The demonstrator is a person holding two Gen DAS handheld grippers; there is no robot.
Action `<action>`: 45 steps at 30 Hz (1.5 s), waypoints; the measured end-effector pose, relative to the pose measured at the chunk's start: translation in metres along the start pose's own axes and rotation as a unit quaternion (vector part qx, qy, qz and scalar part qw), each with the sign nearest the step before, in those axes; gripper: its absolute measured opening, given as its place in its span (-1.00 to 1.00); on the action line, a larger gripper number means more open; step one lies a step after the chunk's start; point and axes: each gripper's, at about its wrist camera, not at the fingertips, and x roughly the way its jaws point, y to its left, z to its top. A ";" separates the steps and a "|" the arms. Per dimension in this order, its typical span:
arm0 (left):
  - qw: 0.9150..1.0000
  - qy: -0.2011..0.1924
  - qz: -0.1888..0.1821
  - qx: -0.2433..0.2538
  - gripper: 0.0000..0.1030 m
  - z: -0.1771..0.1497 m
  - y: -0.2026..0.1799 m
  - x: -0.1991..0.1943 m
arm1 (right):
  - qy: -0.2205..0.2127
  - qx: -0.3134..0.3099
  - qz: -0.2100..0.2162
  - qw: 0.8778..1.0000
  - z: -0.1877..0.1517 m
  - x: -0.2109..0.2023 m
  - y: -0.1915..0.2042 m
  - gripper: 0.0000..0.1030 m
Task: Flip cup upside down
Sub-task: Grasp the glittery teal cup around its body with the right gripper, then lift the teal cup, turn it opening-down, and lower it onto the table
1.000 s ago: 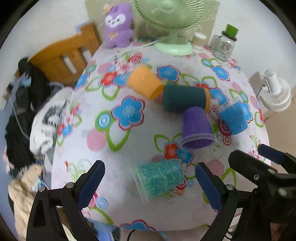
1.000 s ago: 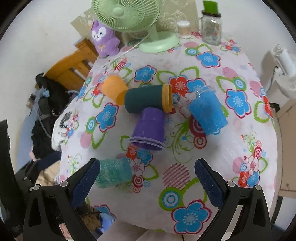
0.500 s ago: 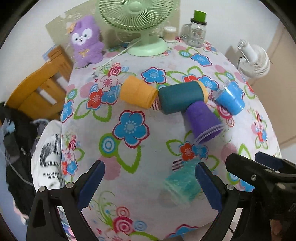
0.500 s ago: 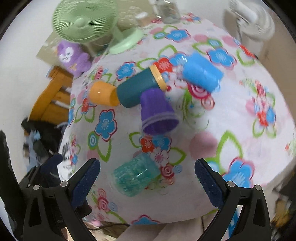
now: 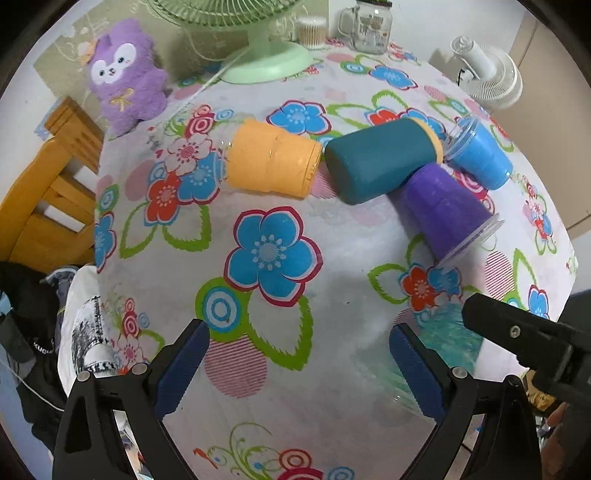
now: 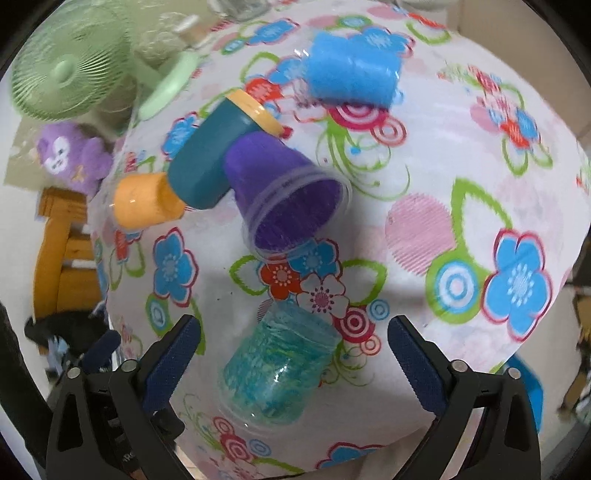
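Observation:
Several cups lie on their sides on the flowered tablecloth [image 5: 266, 229]. A teal glittery cup [image 6: 280, 365] lies near the table's front edge, between the open fingers of my right gripper [image 6: 293, 354], not touched. In the left wrist view it [image 5: 447, 343] is partly hidden behind the right finger. An orange cup [image 5: 271, 160], a dark teal cup [image 5: 380, 158], a purple cup [image 5: 441, 210] and a blue cup [image 5: 480, 151] lie in a row further back. My left gripper [image 5: 297, 350] is open and empty over bare cloth.
A green fan [image 5: 266, 59], a purple plush toy [image 5: 125, 77] and a glass jar [image 5: 369, 26] stand at the table's far side. A white fan [image 5: 487, 77] stands off the right edge. A wooden chair [image 5: 48, 184] and clothes lie to the left.
Both grippers have moved forward and lower over the table. The right gripper now has the teal glittery cup between its fingers. The left gripper has shifted left of that cup.

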 end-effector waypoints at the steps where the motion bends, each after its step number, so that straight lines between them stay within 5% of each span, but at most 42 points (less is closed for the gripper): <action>1: 1.000 0.002 -0.002 0.002 0.92 0.001 0.001 0.003 | 0.007 0.015 -0.001 1.000 0.000 0.005 -0.001 0.86; 6: 1.000 0.015 -0.004 0.017 0.92 0.002 0.005 0.018 | 0.031 0.066 -0.007 0.997 -0.001 0.026 -0.008 0.70; 9: 1.000 0.023 -0.006 0.020 0.92 0.002 0.007 0.025 | 0.046 0.078 -0.010 0.996 -0.002 0.038 -0.008 0.54; 11: 0.999 0.028 -0.008 0.021 0.92 0.002 0.008 0.029 | 0.056 0.080 -0.007 0.995 -0.003 0.044 -0.007 0.25; 14: 0.999 0.033 -0.008 0.023 0.92 0.001 0.010 0.033 | 0.056 0.070 -0.007 0.996 -0.004 0.046 -0.003 0.15; 30: 0.999 0.007 -0.021 -0.032 0.92 -0.001 -0.004 -0.005 | -0.027 -0.068 0.005 0.997 0.006 -0.023 0.011 0.11; 45: 0.992 -0.051 -0.023 -0.117 0.92 -0.011 -0.033 -0.066 | -0.143 -0.278 0.012 0.950 0.012 -0.102 0.018 0.11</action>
